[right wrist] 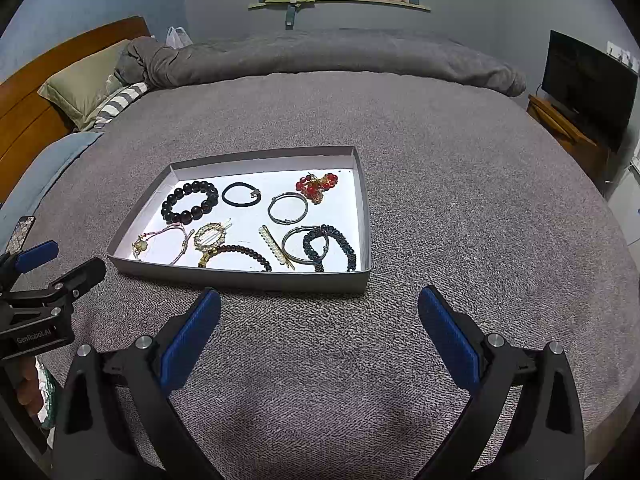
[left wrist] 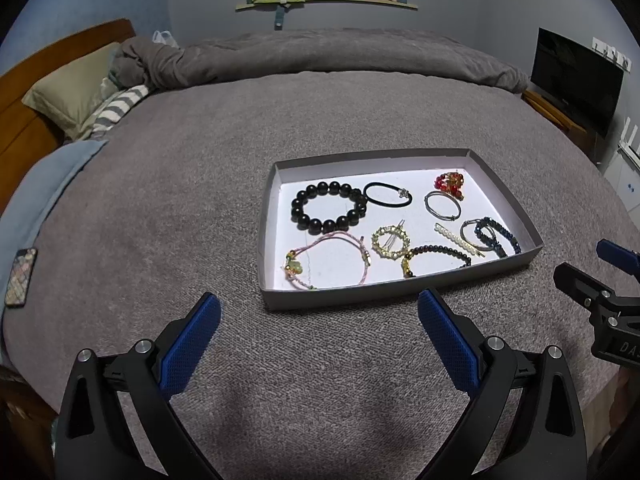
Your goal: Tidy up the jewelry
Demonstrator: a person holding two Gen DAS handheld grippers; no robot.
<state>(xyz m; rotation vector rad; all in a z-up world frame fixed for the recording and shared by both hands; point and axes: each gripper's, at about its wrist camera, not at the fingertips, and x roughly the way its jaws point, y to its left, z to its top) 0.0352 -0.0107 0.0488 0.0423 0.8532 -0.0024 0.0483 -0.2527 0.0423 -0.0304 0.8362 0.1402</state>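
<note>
You're shooting in a pretty dim room with a cool bluish cast, and the only really bright thing is the white floor of the tray (left wrist: 384, 216), which comes close to blowing out in both views. Shadows on the grey bedspread (right wrist: 440, 160) are soft, with a darker patch low in the frame between the fingers. The fisheye bends the bed edge hard and the corners go black. Focus is decent mid-frame; the shelf (left wrist: 326, 2) at the back looks soft and grainy.

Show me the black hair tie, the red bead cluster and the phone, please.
black hair tie (right wrist: 241, 193): right wrist view, on its band.
red bead cluster (right wrist: 316, 186): right wrist view, on the beads.
phone (left wrist: 21, 277): left wrist view, on its patterned face.
</note>
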